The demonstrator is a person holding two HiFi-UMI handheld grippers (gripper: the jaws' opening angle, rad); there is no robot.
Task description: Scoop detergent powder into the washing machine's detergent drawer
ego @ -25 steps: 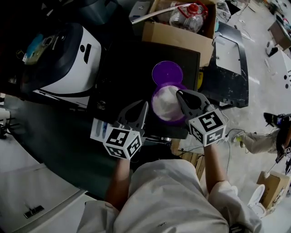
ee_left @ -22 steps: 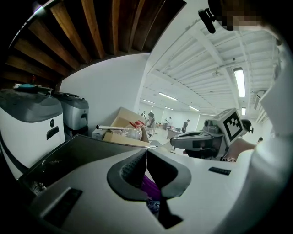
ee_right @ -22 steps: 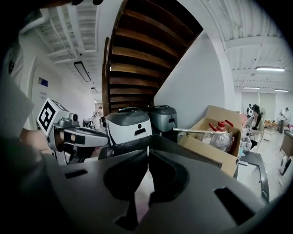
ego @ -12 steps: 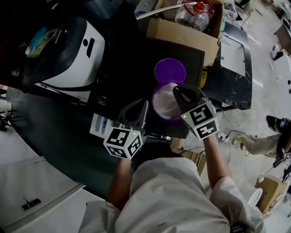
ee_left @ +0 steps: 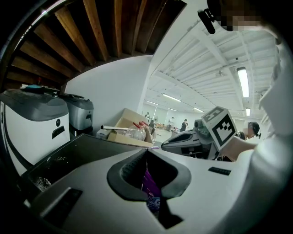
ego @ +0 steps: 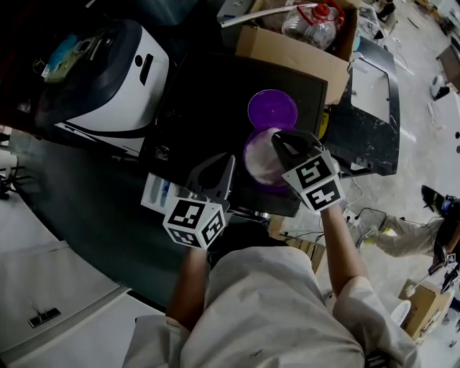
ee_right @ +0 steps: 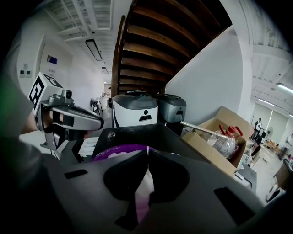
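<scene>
A purple tub (ego: 260,167) of white detergent powder stands on the black top (ego: 208,108), its purple lid (ego: 272,108) lying just behind it. My right gripper (ego: 277,141) reaches over the tub's right rim, jaws closed; pale powder and the purple rim (ee_right: 119,149) show around its tips (ee_right: 147,161). My left gripper (ego: 228,162) sits just left of the tub, also closed, with the purple tub wall (ee_left: 149,183) showing behind its tips (ee_left: 146,153). A white drawer (ego: 154,192) with blue inside juts out by the left gripper. No scoop is visible.
A white and black appliance (ego: 122,79) stands at the left of the black top. Behind it is a cardboard box (ego: 295,50) holding a clear bottle (ego: 313,21) with a red cap. A dark panel (ego: 366,122) lies to the right on the floor.
The right gripper has slid a little left and farther over the tub. The left gripper has hardly moved. Both stay closed.
</scene>
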